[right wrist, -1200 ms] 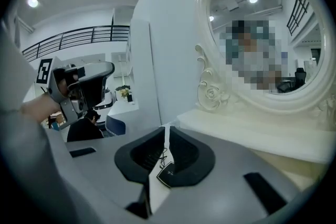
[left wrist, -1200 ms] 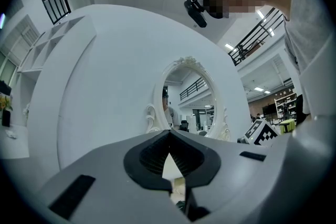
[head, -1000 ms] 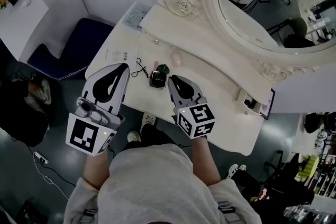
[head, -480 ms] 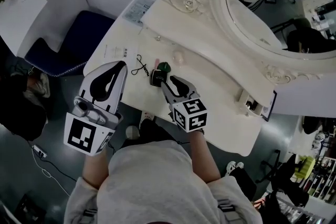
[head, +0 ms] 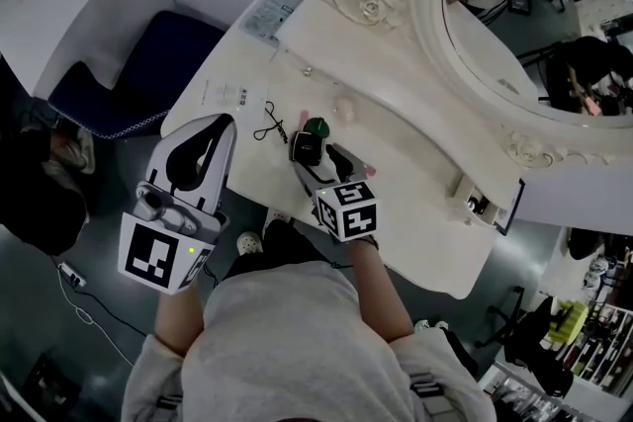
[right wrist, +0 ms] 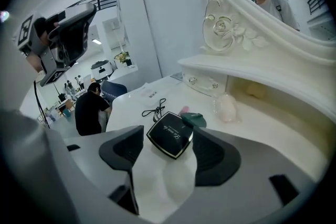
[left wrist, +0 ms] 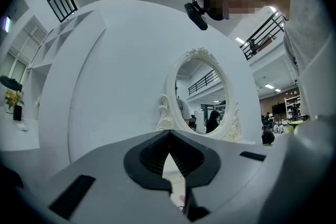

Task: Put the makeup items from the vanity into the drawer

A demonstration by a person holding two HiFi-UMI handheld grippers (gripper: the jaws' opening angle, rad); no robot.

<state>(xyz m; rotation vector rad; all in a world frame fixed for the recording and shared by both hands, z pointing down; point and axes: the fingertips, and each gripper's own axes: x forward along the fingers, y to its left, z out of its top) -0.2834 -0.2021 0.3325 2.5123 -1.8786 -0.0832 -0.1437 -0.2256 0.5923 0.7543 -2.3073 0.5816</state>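
Note:
A black square compact lies on the white vanity top, just ahead of my right gripper. Its jaws are opening and stand wide, one either side of the compact's near corner, without touching it. Behind the compact sit a dark green item, a small pink piece and a pale pink sponge. In the head view the right gripper points at the compact with the green item beyond. My left gripper hangs shut and empty over the table's left end.
A black cord lies left of the compact, with papers at the table's left end. An ornate oval mirror rises at the back above a raised shelf with a knobbed drawer front. A dark blue chair stands on the left.
My right gripper has moved forward up to the black compact and its jaws have gone from shut to wide apart. The left gripper has barely moved.

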